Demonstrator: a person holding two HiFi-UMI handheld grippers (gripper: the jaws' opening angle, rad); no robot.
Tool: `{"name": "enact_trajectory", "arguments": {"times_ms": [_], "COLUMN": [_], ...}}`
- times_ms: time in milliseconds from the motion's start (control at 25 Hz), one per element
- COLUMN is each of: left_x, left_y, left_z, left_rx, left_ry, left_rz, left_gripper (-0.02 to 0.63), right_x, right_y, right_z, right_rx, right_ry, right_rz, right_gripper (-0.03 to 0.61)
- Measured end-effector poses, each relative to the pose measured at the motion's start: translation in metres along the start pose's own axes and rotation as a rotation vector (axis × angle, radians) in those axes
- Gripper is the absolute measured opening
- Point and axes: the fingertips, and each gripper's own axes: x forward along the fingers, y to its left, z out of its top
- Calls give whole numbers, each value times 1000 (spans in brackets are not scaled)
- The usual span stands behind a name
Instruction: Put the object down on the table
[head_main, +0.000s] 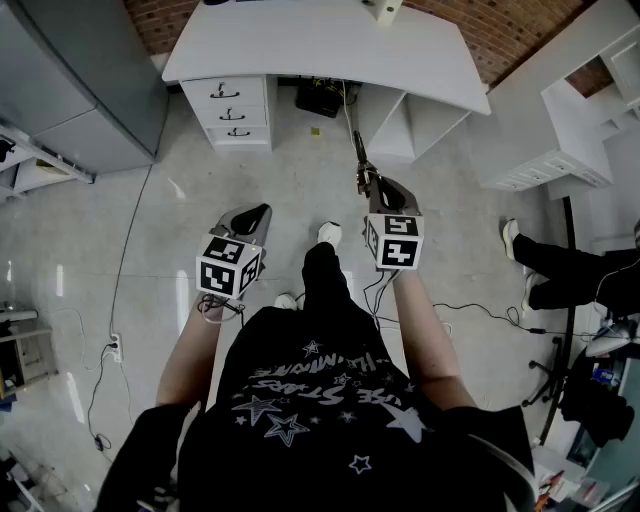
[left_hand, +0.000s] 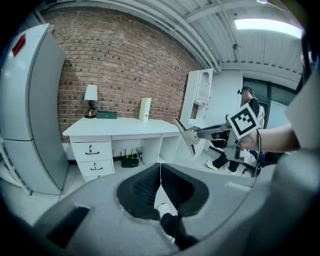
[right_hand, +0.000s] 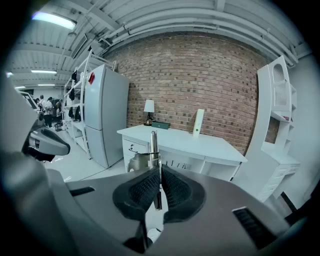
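Right gripper clamped on slim metal tool; tool pokes forward out of jaws toward white desk. Tool well short of desk, over floor in front of it, right of desk drawers. Judged early: carry-in not done. To do well: reach until tool over bare desktop, clear of lamp at desk back, lower till contact, then part jaws. Right forearm stretched forward toward desk. Left gripper jaws together, nothing between, farther from desk.
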Motion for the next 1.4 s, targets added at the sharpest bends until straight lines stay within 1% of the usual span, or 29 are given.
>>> {"name": "enact_trajectory", "arguments": {"times_ms": [320,520,680,880,1040,1240,1400], "left_x": [8,25,43,73,103,142,168], "left_y": [9,21,31,47,60,73,84], "left_z": [-14,-5,5,35,61,96,124], "left_rx": [-27,-42,-38,-24,-16,-8,8], "left_ry": [44,41,44,33,37,42,39], "left_rz": [-11,-14,-19,-12,1,34,65], "left_gripper": [20,20,20,20,20,20,20], "right_x": [7,18,33,65,99,148,186], "right_y": [2,-6,-19,-41,-64,-101,-128], "right_z": [-10,-9,-1,22,41,64,89], "right_rx": [4,0,9,3,12,18,20], "right_ry": [34,42,22,-14,-22,-27,-58], "right_rz": [1,-9,-17,-11,1,22,41], "right_gripper": [12,12,12,12,12,14,12]}}
